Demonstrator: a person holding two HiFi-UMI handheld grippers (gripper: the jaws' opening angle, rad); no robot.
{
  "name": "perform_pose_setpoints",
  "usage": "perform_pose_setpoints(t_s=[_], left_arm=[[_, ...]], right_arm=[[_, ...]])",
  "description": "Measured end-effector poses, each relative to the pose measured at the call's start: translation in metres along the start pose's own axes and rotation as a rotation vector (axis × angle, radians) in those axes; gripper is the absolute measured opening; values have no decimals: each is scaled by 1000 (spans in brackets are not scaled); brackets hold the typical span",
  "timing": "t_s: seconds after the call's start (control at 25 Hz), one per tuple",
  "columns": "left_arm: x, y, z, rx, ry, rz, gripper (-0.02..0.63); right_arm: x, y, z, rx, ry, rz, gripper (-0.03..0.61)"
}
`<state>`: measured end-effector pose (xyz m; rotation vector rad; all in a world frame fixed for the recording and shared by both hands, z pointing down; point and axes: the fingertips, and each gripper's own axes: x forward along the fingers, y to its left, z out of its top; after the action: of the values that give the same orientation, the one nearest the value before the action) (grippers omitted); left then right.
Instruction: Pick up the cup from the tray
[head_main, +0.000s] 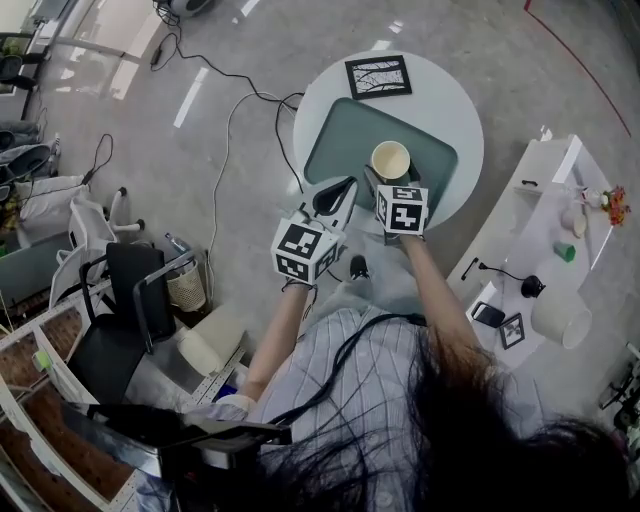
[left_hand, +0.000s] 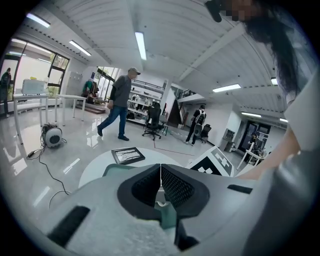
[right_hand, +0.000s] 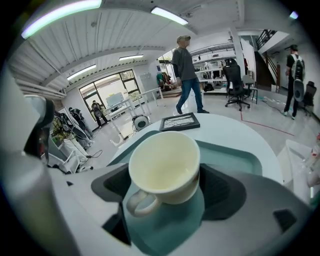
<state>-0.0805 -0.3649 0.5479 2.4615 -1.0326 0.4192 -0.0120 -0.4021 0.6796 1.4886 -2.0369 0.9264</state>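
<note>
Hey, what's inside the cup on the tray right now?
The cup looks empty: the right gripper view shows only its bare cream inside and bottom. The inner wall just below the near rim is covered from sight.

a cream-coloured, glossy ceramic cup (head_main: 390, 160) with a single loop handle is seen standing upright on a dull teal, rounded-rectangular tray (head_main: 335, 140) with a low raised rim. the cup is empty, and its pale, smooth inside is shown in the right gripper view. in the head view it is placed slightly right of the tray's middle, nearer the tray's lower edge. the handle is turned towards the right gripper view's camera and a little to that view's left. the tray is laid flat, at a slant, on a round white table (head_main: 455, 100).
</note>
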Motion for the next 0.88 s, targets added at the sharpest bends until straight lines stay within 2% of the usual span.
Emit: perform_pose_setpoints(t_s=[0.88], left_arm=[[6, 1, -4, -8, 13, -2, 14]], right_arm=[[20, -6, 2, -35, 25, -69, 397]])
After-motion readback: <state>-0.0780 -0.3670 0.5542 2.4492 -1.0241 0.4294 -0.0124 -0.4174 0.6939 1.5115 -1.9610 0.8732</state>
